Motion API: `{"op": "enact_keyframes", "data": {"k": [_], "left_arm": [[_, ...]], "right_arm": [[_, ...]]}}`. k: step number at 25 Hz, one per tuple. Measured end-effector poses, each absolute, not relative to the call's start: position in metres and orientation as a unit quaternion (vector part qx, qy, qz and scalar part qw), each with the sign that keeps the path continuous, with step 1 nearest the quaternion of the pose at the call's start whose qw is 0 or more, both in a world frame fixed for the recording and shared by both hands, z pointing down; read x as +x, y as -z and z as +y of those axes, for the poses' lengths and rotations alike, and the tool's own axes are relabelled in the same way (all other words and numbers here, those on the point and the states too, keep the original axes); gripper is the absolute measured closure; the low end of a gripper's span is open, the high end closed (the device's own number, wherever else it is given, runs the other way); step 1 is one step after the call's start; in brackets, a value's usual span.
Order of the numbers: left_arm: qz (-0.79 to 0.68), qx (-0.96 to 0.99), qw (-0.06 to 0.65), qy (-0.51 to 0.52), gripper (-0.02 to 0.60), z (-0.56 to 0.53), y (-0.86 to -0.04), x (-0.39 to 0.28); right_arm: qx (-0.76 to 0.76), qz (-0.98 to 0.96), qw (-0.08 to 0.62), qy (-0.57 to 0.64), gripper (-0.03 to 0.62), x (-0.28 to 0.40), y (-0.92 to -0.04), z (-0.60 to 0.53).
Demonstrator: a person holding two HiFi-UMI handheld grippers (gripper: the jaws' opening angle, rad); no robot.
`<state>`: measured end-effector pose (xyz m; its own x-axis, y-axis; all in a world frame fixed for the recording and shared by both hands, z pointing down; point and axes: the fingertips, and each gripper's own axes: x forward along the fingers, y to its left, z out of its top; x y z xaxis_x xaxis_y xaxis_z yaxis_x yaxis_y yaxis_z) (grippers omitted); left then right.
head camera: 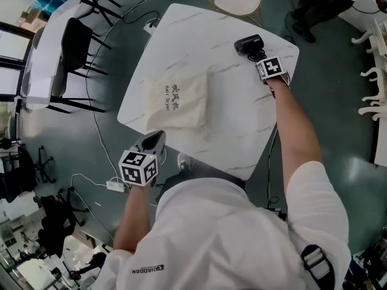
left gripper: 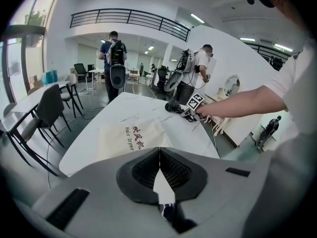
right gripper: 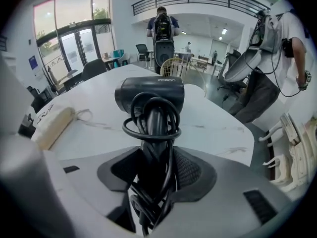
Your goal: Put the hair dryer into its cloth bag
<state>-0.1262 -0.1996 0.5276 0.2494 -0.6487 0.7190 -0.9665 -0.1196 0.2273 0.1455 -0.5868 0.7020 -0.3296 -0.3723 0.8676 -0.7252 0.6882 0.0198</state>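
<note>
Now the right gripper (right gripper: 156,170) stands wide, pads pressed on the cord-wrapped handle of the hair dryer (head camera: 249,43). It lies at the table's (head camera: 242,132) 1 o'clock corner, handle toward 5 o'clock. That arm reaches out straight. Closed and empty, the left gripper (head camera: 158,136) hovers at 7 o'clock beside the cloth bag (head camera: 179,98).

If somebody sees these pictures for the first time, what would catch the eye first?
First the black hair dryer at the far right corner of the white table, its cord-wrapped handle clamped between the jaws of the right gripper. Then the beige cloth bag, lying flat on the table's near left part, with the shut left gripper at the near edge.
</note>
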Motion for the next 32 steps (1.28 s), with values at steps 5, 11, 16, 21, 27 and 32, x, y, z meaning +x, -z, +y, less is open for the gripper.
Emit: {"op": "enact_keyframes", "data": {"k": [5, 11, 16, 21, 27, 32], "left_arm": [[-0.574, 0.714, 0.334, -0.223, 0.552, -0.191, -0.518, -0.13], [-0.567, 0.725, 0.326, -0.215, 0.552, -0.185, -0.516, -0.132], [-0.55, 0.743, 0.318, -0.21, 0.552, -0.185, -0.515, -0.131], [-0.524, 0.769, 0.305, -0.202, 0.552, -0.192, -0.51, -0.13], [-0.494, 0.794, 0.294, -0.196, 0.552, -0.195, -0.507, -0.138], [-0.466, 0.815, 0.287, -0.19, 0.552, -0.196, -0.502, -0.137]], "right_arm": [[0.358, -0.781, 0.467, -0.209, 0.381, 0.146, -0.698, -0.574], [0.347, -0.788, 0.461, -0.214, 0.384, 0.144, -0.693, -0.541], [0.355, -0.798, 0.431, -0.227, 0.384, 0.141, -0.675, -0.511], [0.368, -0.823, 0.353, -0.251, 0.384, 0.137, -0.636, -0.468], [0.384, -0.833, 0.296, -0.266, 0.383, 0.121, -0.597, -0.411], [0.397, -0.838, 0.249, -0.28, 0.382, 0.109, -0.559, -0.367]]}}
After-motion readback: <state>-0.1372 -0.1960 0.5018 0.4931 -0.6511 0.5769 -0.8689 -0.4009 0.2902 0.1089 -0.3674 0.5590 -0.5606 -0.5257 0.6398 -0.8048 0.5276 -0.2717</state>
